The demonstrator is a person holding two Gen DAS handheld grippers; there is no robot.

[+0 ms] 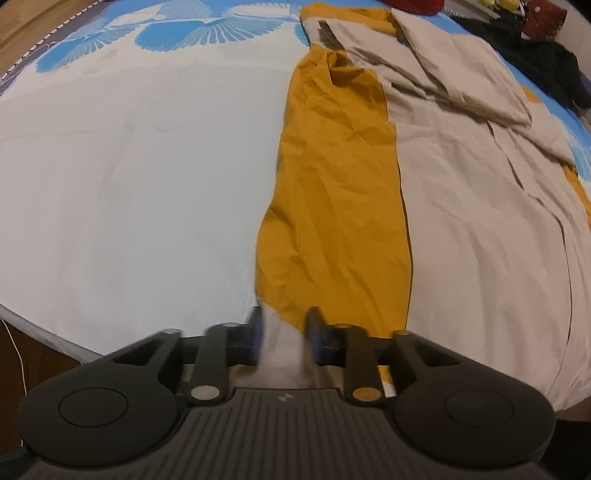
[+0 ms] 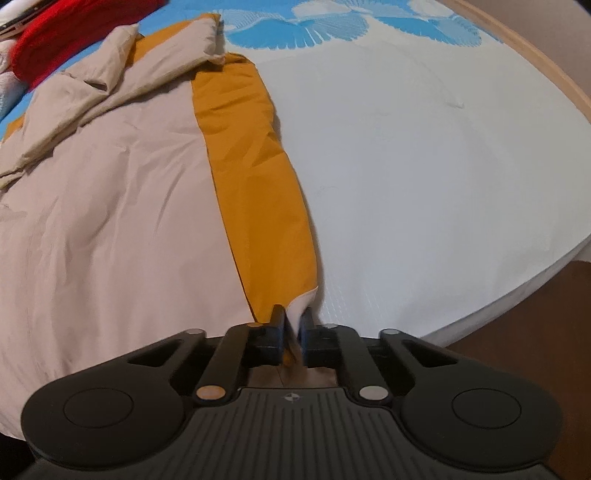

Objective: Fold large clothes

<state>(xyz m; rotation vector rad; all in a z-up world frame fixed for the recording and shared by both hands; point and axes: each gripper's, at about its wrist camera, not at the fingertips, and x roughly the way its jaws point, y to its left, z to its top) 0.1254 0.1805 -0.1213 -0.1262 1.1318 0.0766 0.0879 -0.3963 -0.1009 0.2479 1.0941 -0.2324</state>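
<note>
On bedsheet (image 2: 424, 166): garment (image 2: 110, 221) unlabelled, both grippers clamping.

Dim warm indoor light, soft motion blur, strong fisheye edge bending

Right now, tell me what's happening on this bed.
A person is folding a large beige and mustard cover on the bed with two handheld grippers. The left gripper and right gripper each pinch fabric at the near edge. The mustard underside shows as a long strip; beige is already folded over it. A red cloth lies at the far end.
</note>
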